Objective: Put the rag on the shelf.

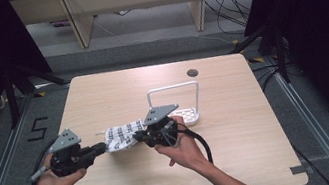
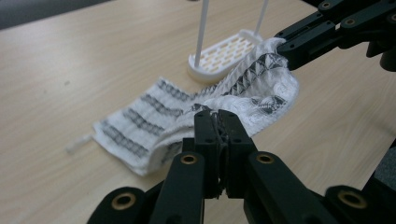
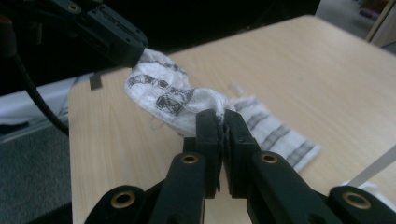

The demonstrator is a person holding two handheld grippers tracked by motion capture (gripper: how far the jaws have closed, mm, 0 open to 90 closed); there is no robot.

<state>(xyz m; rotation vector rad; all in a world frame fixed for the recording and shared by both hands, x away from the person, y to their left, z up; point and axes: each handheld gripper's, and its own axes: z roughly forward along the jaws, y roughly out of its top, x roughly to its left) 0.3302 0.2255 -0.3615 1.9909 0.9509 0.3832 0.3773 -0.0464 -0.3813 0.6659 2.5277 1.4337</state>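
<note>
Stretching between my two grippers, the patterned cloth (image 1: 121, 136) lies low over the table (image 1: 245, 160), just on my side of the white rack (image 1: 182, 102), which I take as my mark. Its long axis runs roughly side to side, from my left gripper (image 1: 102, 146) toward my right gripper (image 1: 138, 137), and the right one sits nearer the rack, almost at its near corner. In the left gripper view the cloth (image 2: 196, 112) is bunched into my own jaws at one end while its far end is caught in the other gripper by the rack (image 2: 224, 53); a loose flap with dark bands trails onto the table away from the rack. In the right gripper view the cloth (image 3: 187, 105) runs from my jaws up to the opposite gripper. Both pairs of jaws are pressed together with fabric pinched between them, no gap that I can see. I judge that any next pull runs along that side-to-side line, with the rack close enough to my right gripper to snag.
</note>
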